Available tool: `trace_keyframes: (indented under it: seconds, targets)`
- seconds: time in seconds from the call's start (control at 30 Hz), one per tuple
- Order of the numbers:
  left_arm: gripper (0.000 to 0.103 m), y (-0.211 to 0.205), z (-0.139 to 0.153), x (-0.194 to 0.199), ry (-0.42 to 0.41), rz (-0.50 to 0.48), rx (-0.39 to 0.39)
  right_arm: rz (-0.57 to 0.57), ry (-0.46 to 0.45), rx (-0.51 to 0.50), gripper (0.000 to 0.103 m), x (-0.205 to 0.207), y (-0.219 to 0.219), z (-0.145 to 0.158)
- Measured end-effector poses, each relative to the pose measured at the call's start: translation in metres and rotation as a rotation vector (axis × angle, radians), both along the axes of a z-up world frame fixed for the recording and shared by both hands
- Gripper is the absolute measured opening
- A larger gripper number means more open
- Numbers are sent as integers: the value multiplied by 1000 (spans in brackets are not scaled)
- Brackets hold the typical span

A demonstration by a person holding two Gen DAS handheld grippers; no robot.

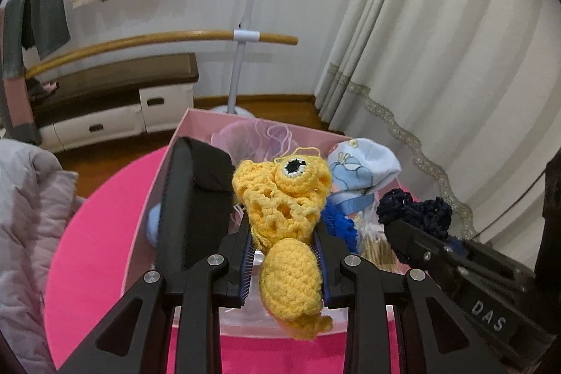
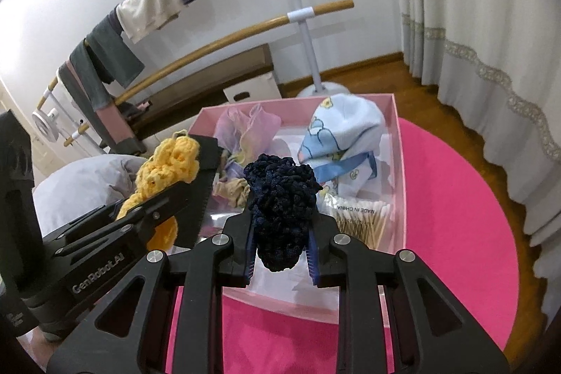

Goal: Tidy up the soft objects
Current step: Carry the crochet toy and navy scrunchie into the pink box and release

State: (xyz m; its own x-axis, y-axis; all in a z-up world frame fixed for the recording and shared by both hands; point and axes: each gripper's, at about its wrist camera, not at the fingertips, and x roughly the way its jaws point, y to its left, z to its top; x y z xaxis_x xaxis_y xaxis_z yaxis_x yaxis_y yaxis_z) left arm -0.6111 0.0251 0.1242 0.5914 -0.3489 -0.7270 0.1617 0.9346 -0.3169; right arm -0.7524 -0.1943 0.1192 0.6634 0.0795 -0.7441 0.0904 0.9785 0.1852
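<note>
Gripping a yellow crochet toy (image 1: 284, 216), the left gripper (image 1: 283, 244) is hovering over the pink box (image 1: 164, 184) while the right gripper (image 2: 280, 233), at its three o'clock, is clamping a navy crochet piece (image 2: 280, 198).

1. Pink box (image 2: 398, 142): blue cloth (image 2: 345, 132) fills 1 o'clock, pastel fabric (image 2: 245, 128) 11 o'clock.
2. Near floor at 6 o'clock lies bare.
3. Swab packet (image 2: 361, 216) sits at 3 o'clock.

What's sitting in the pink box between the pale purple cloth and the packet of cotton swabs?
In the right wrist view, the light blue printed cloth with its blue ribbon lies between them, inside the pink box.
</note>
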Motion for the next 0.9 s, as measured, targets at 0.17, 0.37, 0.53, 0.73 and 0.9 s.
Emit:
trace_keyframes:
  seconds: [0.17, 0.37, 0.53, 0.73, 0.9]
  targets:
    - [32, -3, -13, 35, 27, 9, -10, -4, 23, 8, 23, 9, -2, -11]
    - [67, 1, -19, 49, 2, 55, 14, -23, 36, 14, 45, 10, -6, -19]
    - [89, 17, -8, 52, -44, 108, 22, -53, 8, 25, 88, 3, -11, -13]
    - [103, 34, 15, 40, -144, 151, 56, -105, -52, 34, 103, -13, -15, 2]
    - [103, 35, 35, 26, -239, 158, 155, -123, -97, 20, 103, -32, -8, 18]
